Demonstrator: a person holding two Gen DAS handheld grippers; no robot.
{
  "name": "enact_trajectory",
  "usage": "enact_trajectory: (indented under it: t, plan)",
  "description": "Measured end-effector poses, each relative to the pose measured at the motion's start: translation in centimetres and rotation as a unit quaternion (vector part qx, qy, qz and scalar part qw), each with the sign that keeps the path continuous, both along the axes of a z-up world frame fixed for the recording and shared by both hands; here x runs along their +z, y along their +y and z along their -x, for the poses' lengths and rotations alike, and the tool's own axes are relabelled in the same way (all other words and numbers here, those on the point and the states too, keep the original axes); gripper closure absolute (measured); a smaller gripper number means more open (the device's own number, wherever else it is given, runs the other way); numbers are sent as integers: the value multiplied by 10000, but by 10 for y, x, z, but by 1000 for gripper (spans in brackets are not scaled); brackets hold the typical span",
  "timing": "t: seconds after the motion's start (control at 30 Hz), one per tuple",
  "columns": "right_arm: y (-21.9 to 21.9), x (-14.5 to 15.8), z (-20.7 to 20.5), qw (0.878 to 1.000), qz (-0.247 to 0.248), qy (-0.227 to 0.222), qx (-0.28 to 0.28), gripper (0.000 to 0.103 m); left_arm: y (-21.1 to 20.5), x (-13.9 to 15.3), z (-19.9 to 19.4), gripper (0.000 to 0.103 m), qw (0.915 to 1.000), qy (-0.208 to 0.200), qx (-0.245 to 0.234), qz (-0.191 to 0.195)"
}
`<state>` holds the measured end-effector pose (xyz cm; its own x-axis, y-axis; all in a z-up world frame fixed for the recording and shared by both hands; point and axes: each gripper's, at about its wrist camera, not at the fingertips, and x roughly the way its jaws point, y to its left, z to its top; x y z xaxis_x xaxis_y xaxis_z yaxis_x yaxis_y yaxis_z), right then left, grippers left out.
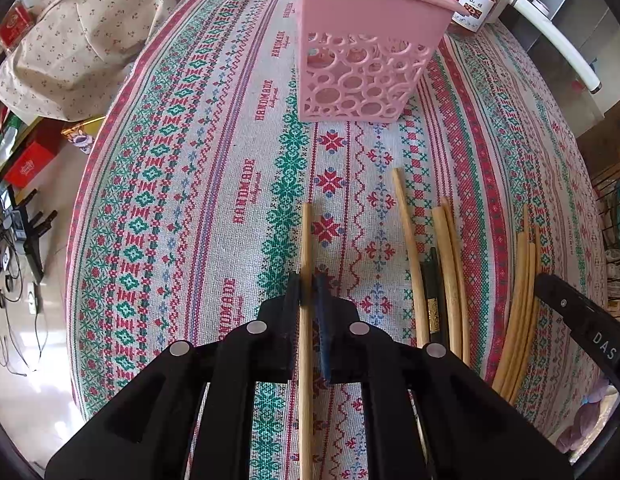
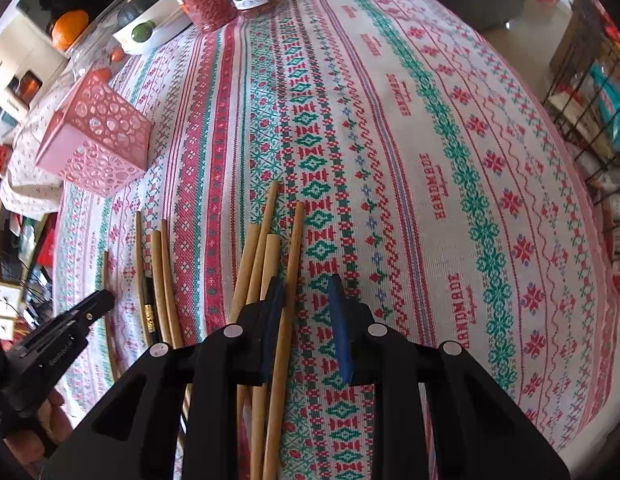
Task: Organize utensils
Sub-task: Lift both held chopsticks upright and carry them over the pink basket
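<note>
Clamping one wooden chopstick (image 1: pixel 306 248), left tool (image 1: pixel 310 289) pinches it low over the patterned table (image 1: pixel 213 184). Right tool (image 2: pixel 305 294) stands apart, one chopstick (image 2: pixel 286 288) of the right-hand bunch between its fingers, untouched on one side. Pink basket (image 1: pixel 362 60) sits upright, farther back.

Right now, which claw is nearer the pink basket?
Left. The left claw faces the pink basket straight ahead across bare cloth. The right claw sits further off, the basket far to its left.
</note>
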<state>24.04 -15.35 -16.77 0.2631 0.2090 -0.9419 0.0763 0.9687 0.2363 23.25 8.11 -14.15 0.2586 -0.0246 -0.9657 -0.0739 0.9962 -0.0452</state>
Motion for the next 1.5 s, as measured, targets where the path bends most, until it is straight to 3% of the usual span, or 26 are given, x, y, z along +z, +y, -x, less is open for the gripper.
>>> enact_trajectory:
  t: [0.07, 0.13, 0.23, 0.3, 0.4, 0.5, 0.63, 0.73, 0.93, 1.07, 1.27, 1.5]
  plan:
    - [10, 1, 1, 9991, 350, -183, 159, 93, -3, 0, 0, 94, 10000, -18, -34, -84]
    - [15, 1, 1, 9985, 403, -271, 245, 95, -6, 0, 1, 94, 9999, -40, -58, -153]
    - [11, -2, -1, 9991, -190, -300, 250, 97, -13, -1, 1, 96, 9995, -145, -126, -256]
    - [10, 4, 2, 9980, -353, -441, 267, 97, -10, -1, 1, 98, 9998, -211, 13, 15]
    - [5, 27, 10, 9939, -553, -901, 308, 97, 10, 2, 3, 98, 9958, -371, 399, 731]
    - [-5, 58, 23, 9863, -797, -1411, 303, 97, 19, 25, 14, 98, 9890, -885, 395, 1114]
    - [-20, 98, 46, 9726, -1025, -2068, 276, 97, 21, 73, 42, 98, 9747, -1863, 261, 1204]
    - [-33, 128, 68, 9606, -1090, -2549, 209, 97, 28, 113, 72, 98, 9572, -2600, 353, 1225]
    - [-54, 174, 87, 9407, -1441, -3070, -6, 97, 39, 166, 107, 98, 9282, -3484, 711, 1095]
    - [-61, 207, 82, 9302, -1582, -3306, -196, 97, 46, 200, 105, 98, 9097, -3896, 910, 1110]
    - [-63, 237, 44, 9146, -1948, -3511, -471, 97, 57, 246, 77, 98, 8915, -4239, 1107, 1154]
    - [-47, 254, -1, 9007, -2174, -3722, -541, 97, 48, 264, 29, 98, 8804, -4500, 1050, 1069]
